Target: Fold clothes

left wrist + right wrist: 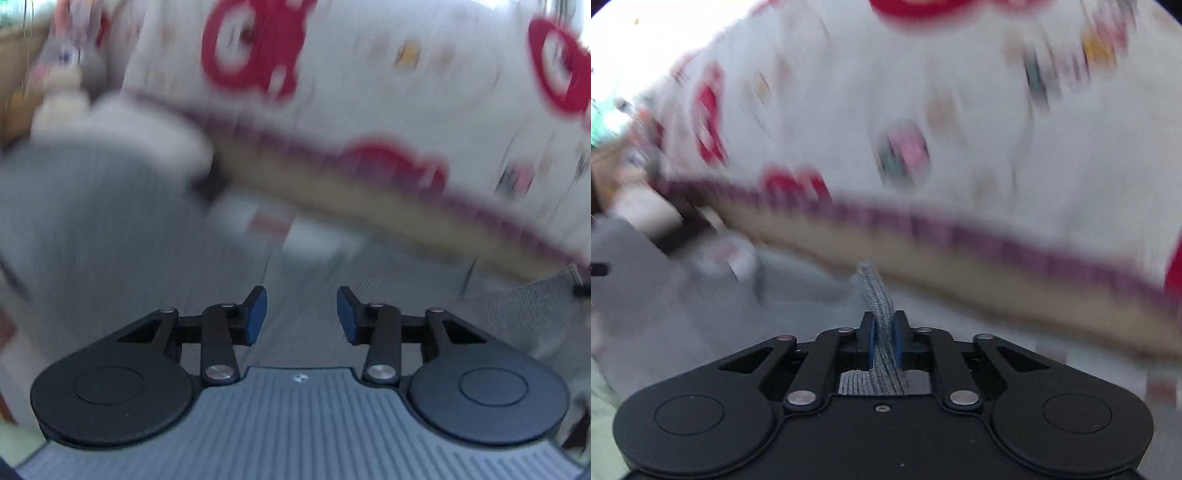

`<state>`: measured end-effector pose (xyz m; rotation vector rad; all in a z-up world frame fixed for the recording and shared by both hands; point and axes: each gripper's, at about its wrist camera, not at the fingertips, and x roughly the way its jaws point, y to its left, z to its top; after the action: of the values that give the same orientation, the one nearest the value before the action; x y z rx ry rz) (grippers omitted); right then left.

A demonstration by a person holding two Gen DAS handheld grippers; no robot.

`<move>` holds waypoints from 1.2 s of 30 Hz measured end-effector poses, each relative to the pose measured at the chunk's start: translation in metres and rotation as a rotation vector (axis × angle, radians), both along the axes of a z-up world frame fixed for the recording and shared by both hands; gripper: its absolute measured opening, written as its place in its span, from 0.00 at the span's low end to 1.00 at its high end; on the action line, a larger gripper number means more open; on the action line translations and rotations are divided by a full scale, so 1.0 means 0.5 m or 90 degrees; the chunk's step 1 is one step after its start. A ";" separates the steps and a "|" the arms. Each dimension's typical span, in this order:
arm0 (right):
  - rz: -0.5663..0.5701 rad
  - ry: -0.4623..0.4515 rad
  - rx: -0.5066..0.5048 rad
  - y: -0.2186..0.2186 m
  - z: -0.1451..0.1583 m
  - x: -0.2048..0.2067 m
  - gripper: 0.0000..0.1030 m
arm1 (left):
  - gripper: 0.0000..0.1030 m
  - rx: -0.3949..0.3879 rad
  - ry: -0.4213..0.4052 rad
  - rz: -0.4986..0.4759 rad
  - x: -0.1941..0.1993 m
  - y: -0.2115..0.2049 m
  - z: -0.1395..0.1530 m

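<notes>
A grey knit garment [877, 295] is being pinched between the right tongs [882, 341]; the left tongs [301, 314] are gaping empty.

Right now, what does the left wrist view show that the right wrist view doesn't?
Left wrist only: the left gripper open with nothing between its blue pads, a grey stuffed rabbit at upper left, and a patch of grey knit at the right edge.

Right wrist only: the right gripper shut on a strip of grey knit fabric, which runs forward from the pads.

Both: the white bedspread with red prints, its purple edge and tan band below, all badly motion-blurred.
</notes>
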<state>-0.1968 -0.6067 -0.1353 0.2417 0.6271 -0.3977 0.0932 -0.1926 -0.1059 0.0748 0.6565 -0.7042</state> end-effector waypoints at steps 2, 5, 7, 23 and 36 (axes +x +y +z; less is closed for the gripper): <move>-0.026 0.031 0.040 -0.013 -0.050 0.000 0.18 | 0.40 0.050 0.013 -0.004 0.002 0.004 -0.056; -0.058 0.037 0.115 -0.039 -0.079 -0.022 0.31 | 0.40 0.082 0.016 -0.022 0.007 -0.003 -0.092; -0.069 0.040 0.140 -0.052 -0.085 -0.038 0.41 | 0.41 0.081 0.014 -0.036 0.017 -0.015 -0.097; -0.013 0.064 0.127 -0.090 -0.117 0.003 0.48 | 0.54 0.086 0.169 -0.090 0.200 -0.239 -0.180; -0.041 0.010 0.309 -0.165 -0.149 0.040 0.71 | 0.27 0.201 0.050 -0.232 0.115 -0.310 -0.177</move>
<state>-0.1768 -0.6891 -0.2097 0.7232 0.7266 -0.3044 0.1508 -0.3476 -0.1942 0.4682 0.8364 -0.9513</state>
